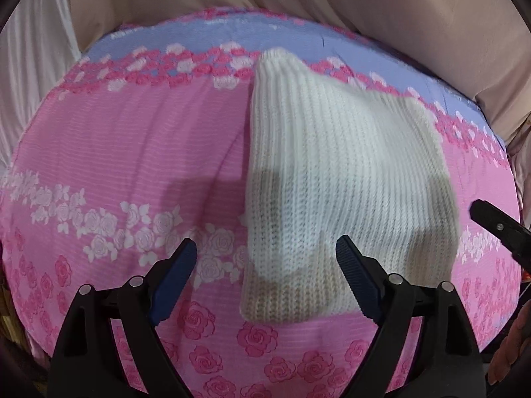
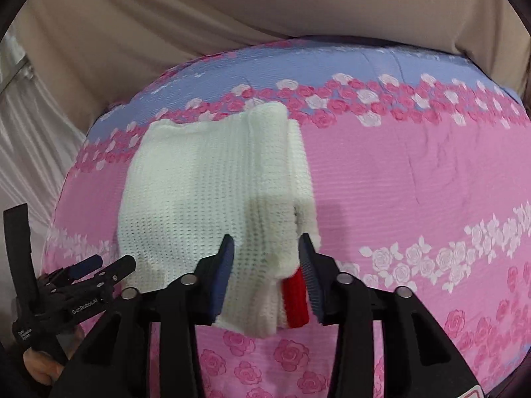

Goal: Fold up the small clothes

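A white knitted garment (image 1: 332, 179) lies folded on a pink rose-print bedsheet (image 1: 116, 152). It also shows in the right wrist view (image 2: 199, 199), with a red knitted trim (image 2: 296, 301) at its near right edge. My left gripper (image 1: 265, 252) is open and empty, hovering over the garment's near left corner. My right gripper (image 2: 265, 242) is open, its fingers standing either side of the garment's near right edge and the red trim. The right gripper's tip shows in the left wrist view (image 1: 497, 225). The left gripper shows in the right wrist view (image 2: 96, 265).
The sheet has a blue band with roses (image 2: 332, 63) along its far edge. Beige fabric (image 2: 265, 6) rises behind the surface. White pleated cloth (image 1: 30, 76) hangs at the left. A person's hand (image 2: 39, 368) holds the left gripper.
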The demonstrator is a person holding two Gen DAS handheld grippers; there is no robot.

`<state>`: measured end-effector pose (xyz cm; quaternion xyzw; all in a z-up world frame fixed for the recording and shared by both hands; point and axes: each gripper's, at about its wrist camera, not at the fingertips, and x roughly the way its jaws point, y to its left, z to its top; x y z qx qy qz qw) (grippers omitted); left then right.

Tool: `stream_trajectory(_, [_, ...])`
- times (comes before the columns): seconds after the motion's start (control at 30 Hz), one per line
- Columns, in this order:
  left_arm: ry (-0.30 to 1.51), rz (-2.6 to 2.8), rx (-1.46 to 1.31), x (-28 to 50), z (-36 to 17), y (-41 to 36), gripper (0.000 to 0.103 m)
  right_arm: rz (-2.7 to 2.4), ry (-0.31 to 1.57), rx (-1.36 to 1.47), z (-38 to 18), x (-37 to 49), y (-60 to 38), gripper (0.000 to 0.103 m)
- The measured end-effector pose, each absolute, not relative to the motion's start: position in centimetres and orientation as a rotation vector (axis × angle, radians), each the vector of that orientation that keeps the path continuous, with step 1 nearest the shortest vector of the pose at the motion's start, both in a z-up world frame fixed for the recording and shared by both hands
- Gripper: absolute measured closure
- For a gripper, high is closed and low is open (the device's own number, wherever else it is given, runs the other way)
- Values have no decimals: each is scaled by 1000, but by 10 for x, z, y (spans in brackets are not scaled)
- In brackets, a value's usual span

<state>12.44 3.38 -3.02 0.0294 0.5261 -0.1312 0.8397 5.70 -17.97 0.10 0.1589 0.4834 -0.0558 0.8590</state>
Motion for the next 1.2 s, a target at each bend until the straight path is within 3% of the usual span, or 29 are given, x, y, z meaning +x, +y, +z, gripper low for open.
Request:
stream_trajectory(0.13, [1112, -208, 111, 147, -35, 22, 19, -97, 1013, 249, -1, 86, -175, 81])
stream_trajectory(0.27, [1167, -188, 99, 170, -61, 18, 12, -162, 1178, 216, -59, 116, -194, 81])
stream_trajectory(0.33, [1159, -170, 119, 166, -56, 15, 13, -152, 1164, 229, -64, 114, -200, 70])
stream_trajectory(0.73, [1039, -141, 140, 83, -12, 11, 14, -217, 1108, 216, -10, 50, -185, 66])
stream_trajectory(0.83, [1038, -131, 142, 64, -11, 10, 13, -244, 1096, 230, -7, 29, -183, 55])
stream_trajectory(1.2, [1084, -98, 98, 28, -32, 9, 11, -292, 1095, 254, -20, -30, -175, 41])
